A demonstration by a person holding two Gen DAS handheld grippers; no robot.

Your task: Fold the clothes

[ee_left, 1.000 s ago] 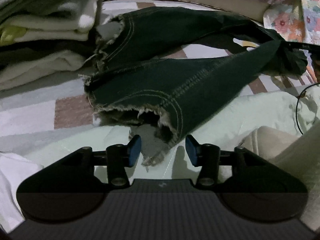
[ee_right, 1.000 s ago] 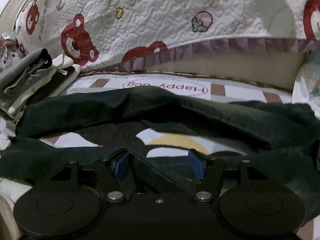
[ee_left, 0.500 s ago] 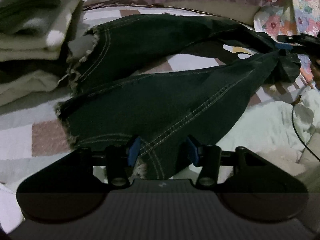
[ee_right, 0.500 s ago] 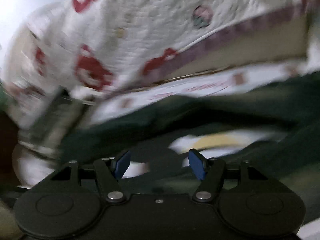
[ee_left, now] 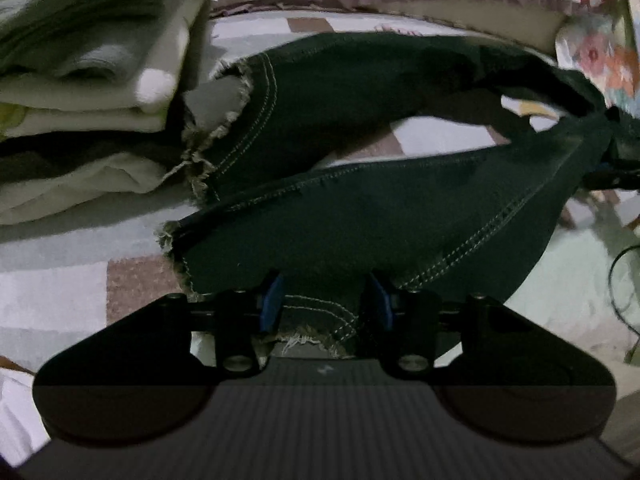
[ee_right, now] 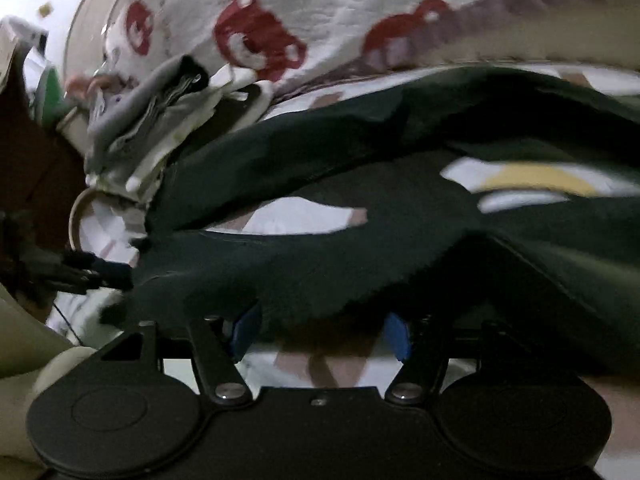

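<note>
**Desk:** What are we looking at on the bed?

**Field:** We see one pair of dark green denim shorts (ee_left: pixel 360 216) spread on the patchwork sheet (ee_left: pixel 60 280), with both legs lying open. The frayed hems point to the sheet's left side, where a stack of folded clothes (ee_left: pixel 80 80) sits. The waist lies toward the right side, below the bear-print quilt (ee_right: pixel 320 0).

**Desk:** And the relation the next move turns on?

**Field:** We read the nearer leg's long axis as running from its hem, at the sheet's near edge, up and right to the waist. The left gripper (ee_left: pixel 326 300) sits right at that hem, with the frayed edge between its blue pads. The jaws are closing, but we see no pinch yet. The farther leg's hem lies beyond it, just beside the stack.

**Desk:** The other hand?

**Field:** The right gripper (ee_right: pixel 320 332) is at the waist end. Its pads stand wide apart, and the cloth edge hangs across the tips, not clamped as far as this blurred view shows. So each hand has an end — left nearer the hem, right nearer the waist.

**Desk:** The count?

**Field:** We count one pair of shorts, two legs, two frayed hems, two grippers and one stack. We judge the fold not yet begun — the legs lie apart.
</note>
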